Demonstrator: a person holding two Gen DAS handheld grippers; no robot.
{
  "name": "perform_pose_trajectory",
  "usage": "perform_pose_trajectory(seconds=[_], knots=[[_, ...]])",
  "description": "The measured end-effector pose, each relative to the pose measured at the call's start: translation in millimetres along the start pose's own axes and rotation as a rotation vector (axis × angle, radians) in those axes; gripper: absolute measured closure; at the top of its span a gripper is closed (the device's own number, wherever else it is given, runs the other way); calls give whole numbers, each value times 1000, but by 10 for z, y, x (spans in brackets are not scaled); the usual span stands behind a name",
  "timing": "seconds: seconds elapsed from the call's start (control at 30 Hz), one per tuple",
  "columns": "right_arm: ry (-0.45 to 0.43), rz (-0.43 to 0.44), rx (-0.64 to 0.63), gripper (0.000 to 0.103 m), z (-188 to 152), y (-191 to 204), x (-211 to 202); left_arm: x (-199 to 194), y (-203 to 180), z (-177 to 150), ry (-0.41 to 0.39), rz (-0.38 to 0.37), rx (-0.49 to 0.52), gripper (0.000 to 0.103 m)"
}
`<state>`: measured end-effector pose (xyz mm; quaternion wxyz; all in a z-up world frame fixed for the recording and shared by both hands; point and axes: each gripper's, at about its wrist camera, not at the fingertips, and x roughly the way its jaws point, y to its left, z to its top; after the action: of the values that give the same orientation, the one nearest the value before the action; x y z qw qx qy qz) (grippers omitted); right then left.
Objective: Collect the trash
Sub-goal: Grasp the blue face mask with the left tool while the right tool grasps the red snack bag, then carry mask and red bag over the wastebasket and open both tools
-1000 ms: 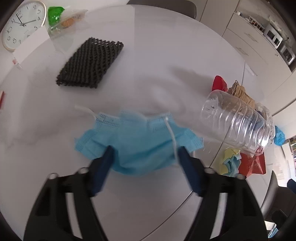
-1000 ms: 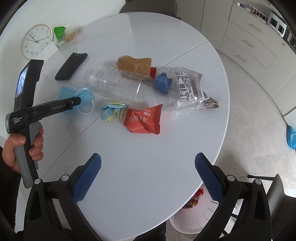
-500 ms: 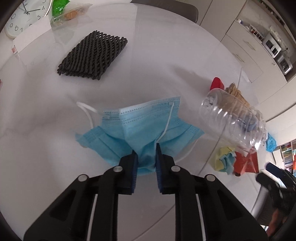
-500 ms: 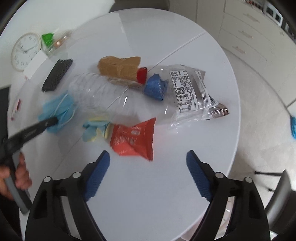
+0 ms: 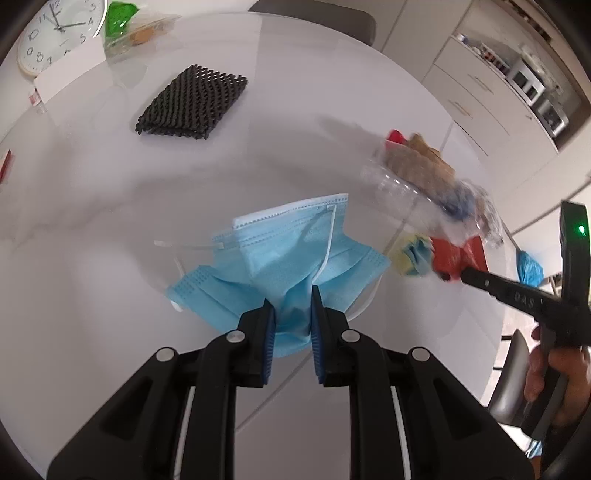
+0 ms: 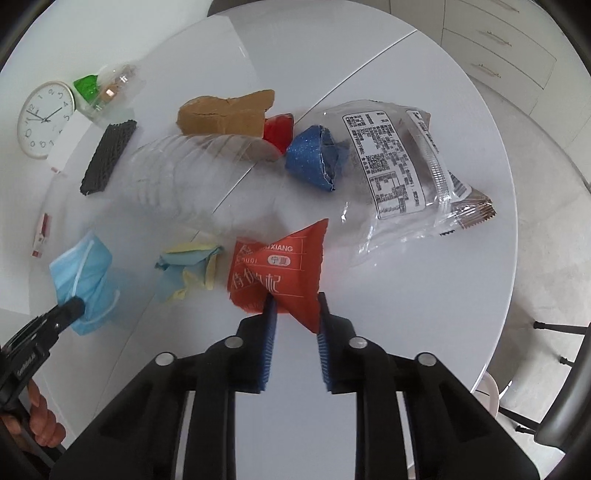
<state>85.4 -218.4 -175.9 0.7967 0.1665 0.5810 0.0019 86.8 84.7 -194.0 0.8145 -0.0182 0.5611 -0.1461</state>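
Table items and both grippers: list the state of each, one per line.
Left gripper: shut on the face mask.
Face mask: bunched, pinched at its edge.
Right gripper: just closed, shut on the red packet.
Red packet: creased, gripped at a corner.
Plastic bottle: lying on its side.
Clear bag: lying flat, crumpled.

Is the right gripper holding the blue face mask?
No, the right gripper is shut on the red packet; the left gripper holds the mask.

A home kitchen-dining room: beyond the gripper, a round white dining table (image 6: 424, 306) backed by white drawer cabinets (image 5: 480, 96), a countertop microwave (image 5: 526, 79) and a chair (image 5: 314, 14).
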Motion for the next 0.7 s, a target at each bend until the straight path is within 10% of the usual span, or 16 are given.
perform_pose_trajectory(seconds=[0.4, 0.7], knots=[[-68, 45, -11, 88, -273, -187, -389, -349, -426, -246, -11, -45, 97, 86], [-84, -37, 71, 88, -1200, -827, -1069, -544, -1240, -404, -20, -146, 295, 86]])
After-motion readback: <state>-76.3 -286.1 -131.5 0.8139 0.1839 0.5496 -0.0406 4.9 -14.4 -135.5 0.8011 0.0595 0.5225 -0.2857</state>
